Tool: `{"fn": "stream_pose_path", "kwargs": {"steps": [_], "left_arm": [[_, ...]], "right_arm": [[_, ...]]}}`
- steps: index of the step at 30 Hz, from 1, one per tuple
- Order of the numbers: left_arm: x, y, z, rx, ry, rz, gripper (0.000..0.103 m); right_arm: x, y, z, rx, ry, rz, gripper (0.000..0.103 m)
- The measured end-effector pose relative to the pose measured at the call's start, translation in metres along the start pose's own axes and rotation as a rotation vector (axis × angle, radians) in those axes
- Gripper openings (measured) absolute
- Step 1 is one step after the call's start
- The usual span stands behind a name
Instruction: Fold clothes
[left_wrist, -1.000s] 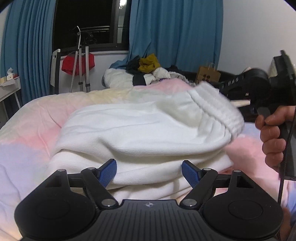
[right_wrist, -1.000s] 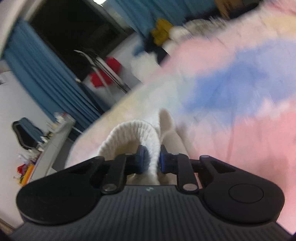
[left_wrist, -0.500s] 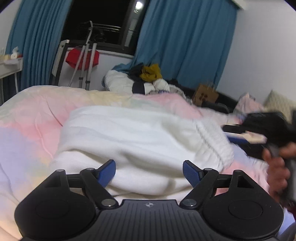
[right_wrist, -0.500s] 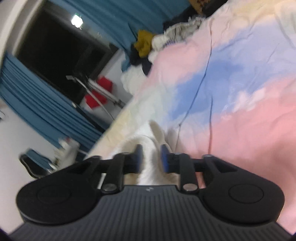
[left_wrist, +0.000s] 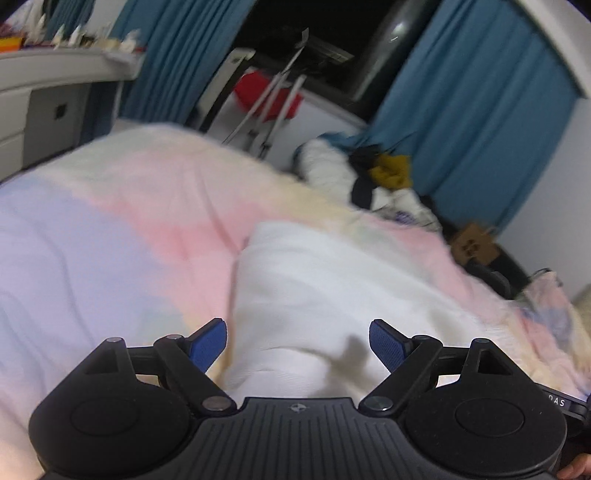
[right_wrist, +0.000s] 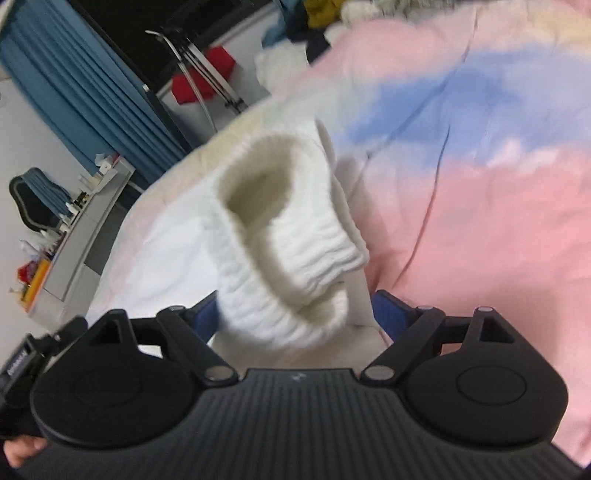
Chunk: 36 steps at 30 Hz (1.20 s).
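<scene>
From my left gripper (left_wrist: 297, 341), jaws wide, the white garment (left_wrist: 332, 288) fills the path from 11 to 2 o'clock. Bare duvet (left_wrist: 92, 236) lies clear at 9 to 11 o'clock. Further off at 12 to 1 o'clock a clothes heap (left_wrist: 369, 177) and a tripod (left_wrist: 273, 99) block the far edge.

At my right gripper (right_wrist: 293, 314), the ribbed cuff (right_wrist: 280, 229) stands between the spread fingers at 12 o'clock. Open duvet (right_wrist: 480, 192) runs from 1 to 3 o'clock; a desk (right_wrist: 81, 229) bounds 9 o'clock.
</scene>
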<state>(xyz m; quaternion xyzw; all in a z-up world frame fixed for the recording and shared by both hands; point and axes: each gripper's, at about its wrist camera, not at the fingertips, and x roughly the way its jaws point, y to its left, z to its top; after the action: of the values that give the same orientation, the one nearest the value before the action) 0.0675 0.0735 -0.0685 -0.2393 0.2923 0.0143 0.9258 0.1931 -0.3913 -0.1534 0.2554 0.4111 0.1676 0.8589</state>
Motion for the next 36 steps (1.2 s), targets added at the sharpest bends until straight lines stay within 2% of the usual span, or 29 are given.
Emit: {"fn": "stream_pose_path", "kwargs": {"steps": [2,5,8,12,14,16,19,21,23,26,30,32,33,34,35,36], "left_arm": [[0.006,0.006,-0.001,-0.016,0.033,-0.013,0.086],[0.008,0.013,-0.003,-0.037,0.046,-0.032,0.086],[0.009,0.019,-0.005,-0.079,0.056,-0.047,0.086],[0.012,0.028,-0.007,-0.137,0.07,-0.066,0.086],[0.013,0.032,-0.008,-0.166,0.077,-0.076,0.086],[0.014,0.036,-0.009,-0.194,0.083,-0.085,0.086],[0.015,0.035,-0.012,-0.174,0.087,-0.085,0.087],[0.016,0.034,-0.014,-0.159,0.086,-0.077,0.087],[0.018,0.034,-0.014,-0.162,0.089,-0.074,0.087],[0.022,0.04,-0.015,-0.199,0.098,-0.075,0.087],[0.027,0.041,-0.018,-0.198,0.111,-0.074,0.088],[0.03,0.041,-0.019,-0.196,0.117,-0.074,0.088],[0.032,0.041,-0.02,-0.195,0.12,-0.074,0.089],[0.033,0.042,-0.021,-0.194,0.123,-0.074,0.084],[0.035,0.042,-0.022,-0.193,0.126,-0.074,0.081],[0.036,0.042,-0.022,-0.191,0.129,-0.074,0.074]], "right_arm": [[0.016,-0.011,0.004,0.06,0.028,0.035,0.09],[0.025,-0.018,0.006,0.107,0.021,0.088,0.09],[0.016,-0.018,0.008,0.136,-0.01,0.178,0.09],[-0.012,0.001,0.012,0.086,-0.113,0.364,0.09],[-0.014,0.004,0.014,0.068,-0.123,0.356,0.09],[-0.002,0.0,0.012,0.069,-0.09,0.25,0.09],[0.025,-0.01,0.007,0.063,-0.01,0.086,0.089],[0.042,-0.013,0.005,0.055,0.028,0.051,0.089],[0.046,-0.012,0.005,0.08,0.018,0.077,0.09],[0.033,-0.004,0.009,0.078,-0.036,0.177,0.09],[0.016,0.004,0.015,0.066,-0.12,0.293,0.09],[0.026,0.001,0.012,0.076,-0.086,0.209,0.082],[0.031,-0.001,0.011,0.079,-0.07,0.167,0.07],[0.033,-0.002,0.009,0.07,-0.059,0.125,0.061],[0.035,-0.002,0.008,0.063,-0.053,0.09,0.057],[0.03,0.001,0.008,0.058,-0.068,0.092,0.052]]}}
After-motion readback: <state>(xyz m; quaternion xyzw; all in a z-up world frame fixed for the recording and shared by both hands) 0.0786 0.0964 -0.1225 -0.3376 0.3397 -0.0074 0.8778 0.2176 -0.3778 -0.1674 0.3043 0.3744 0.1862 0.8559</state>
